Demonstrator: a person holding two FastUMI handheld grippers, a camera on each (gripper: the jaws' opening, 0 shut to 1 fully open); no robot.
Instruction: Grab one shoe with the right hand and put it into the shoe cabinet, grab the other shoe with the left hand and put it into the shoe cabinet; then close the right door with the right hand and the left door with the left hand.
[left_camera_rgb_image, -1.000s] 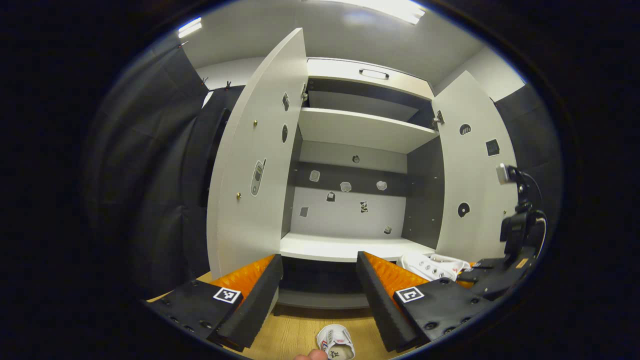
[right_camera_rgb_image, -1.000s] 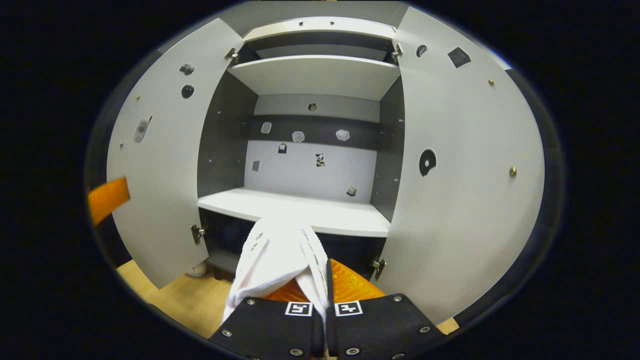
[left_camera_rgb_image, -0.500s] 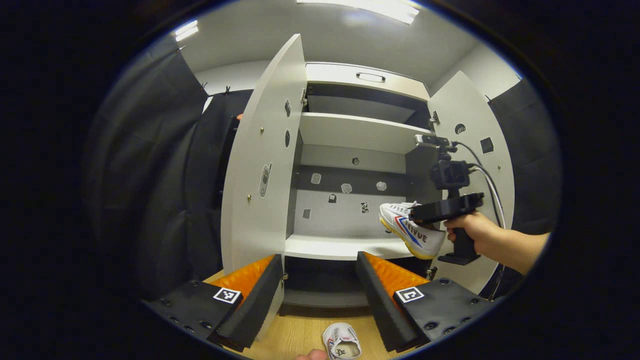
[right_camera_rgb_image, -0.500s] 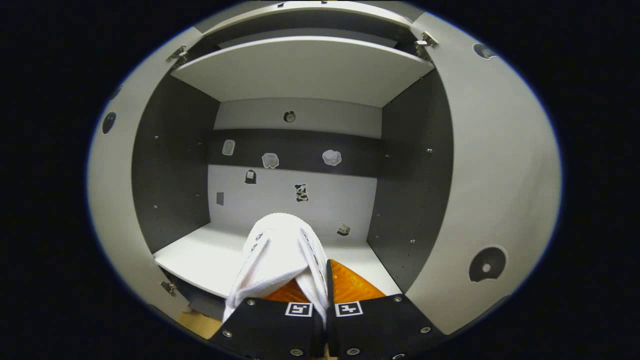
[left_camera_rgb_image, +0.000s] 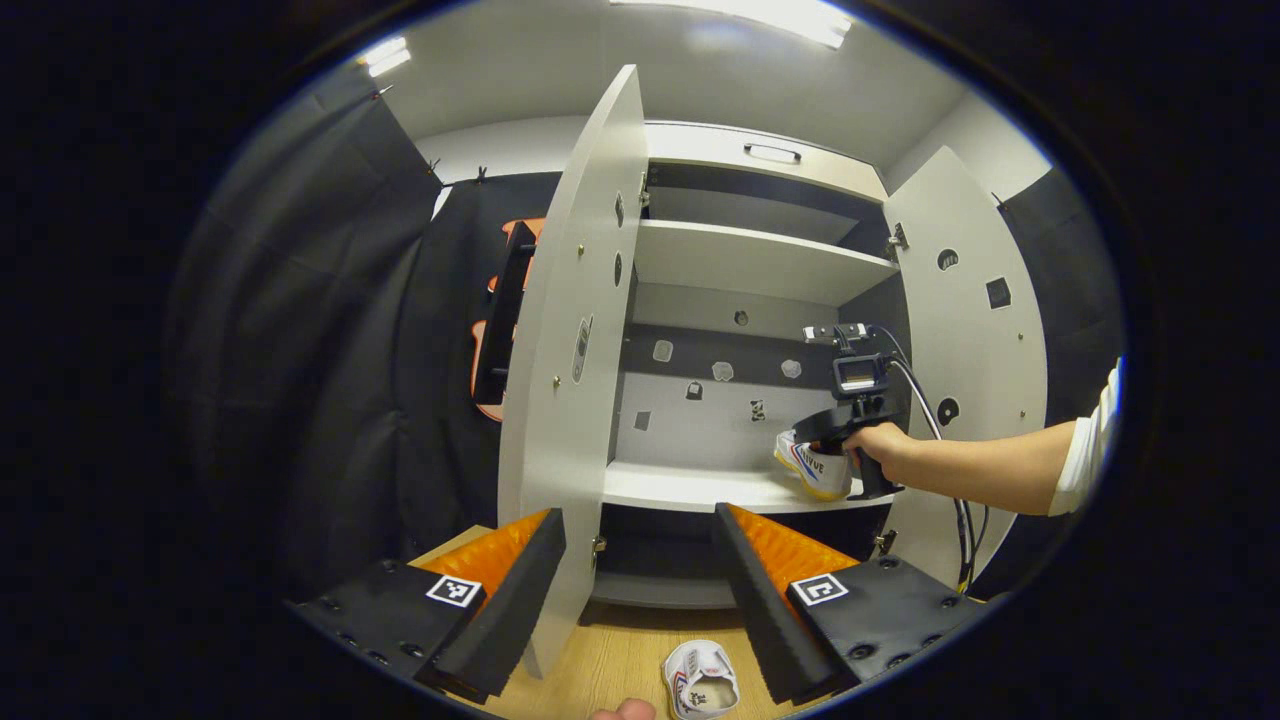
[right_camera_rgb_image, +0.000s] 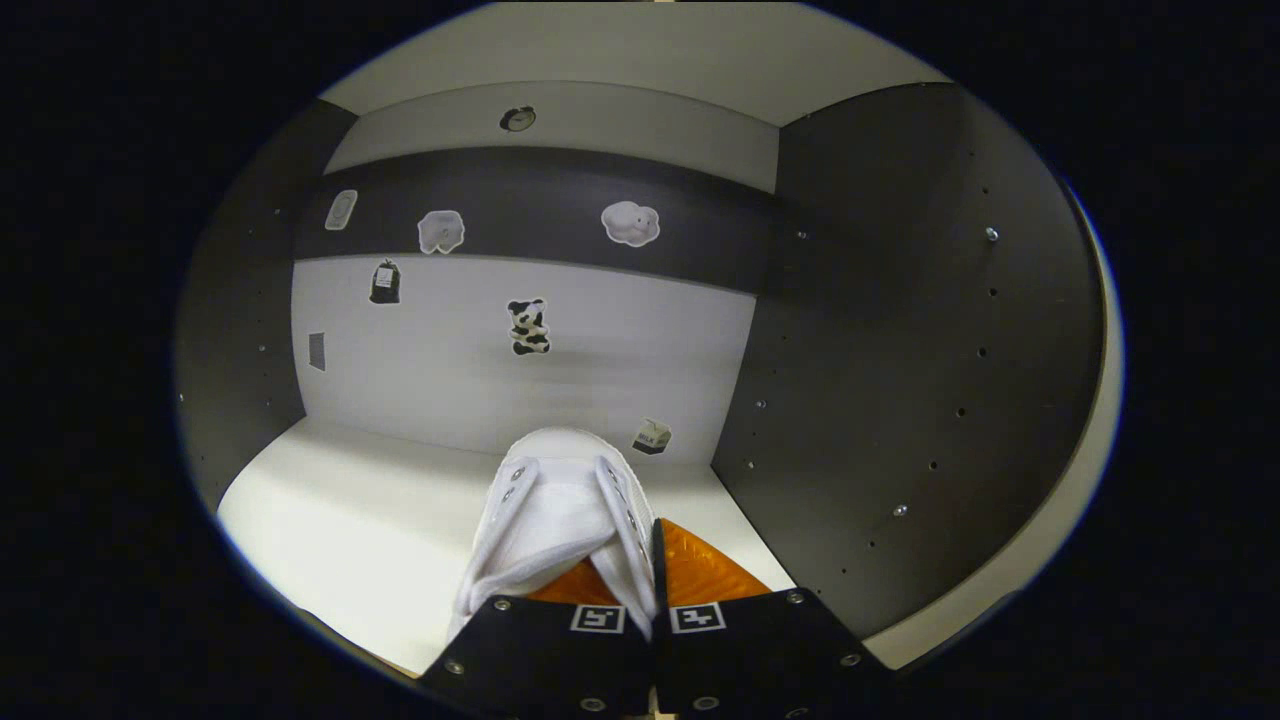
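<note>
A white shoe (right_camera_rgb_image: 555, 510) with red and blue side stripes is pinched at its collar by my right gripper (right_camera_rgb_image: 650, 565), which is shut on it. It points toe-first into the open shoe cabinet, low over the right end of the white lower shelf (right_camera_rgb_image: 370, 530); whether the sole touches the shelf I cannot tell. From the left gripper view, the same shoe (left_camera_rgb_image: 812, 467) hangs under the right gripper (left_camera_rgb_image: 822, 437), held by a hand. The second white shoe (left_camera_rgb_image: 700, 682) lies on the wooden floor below my left gripper (left_camera_rgb_image: 635, 565), which is open and holds nothing.
Both cabinet doors stand open: the left door (left_camera_rgb_image: 580, 350) edge-on close to my left gripper, the right door (left_camera_rgb_image: 970, 340) behind the person's forearm. The cabinet's dark right wall (right_camera_rgb_image: 900, 380) is close beside the held shoe. An upper shelf (left_camera_rgb_image: 750, 262) sits above.
The right gripper carried the shoe forward and down, from in front of the cabinet to deep over the lower shelf. The left gripper stayed open and drifted slightly left.
</note>
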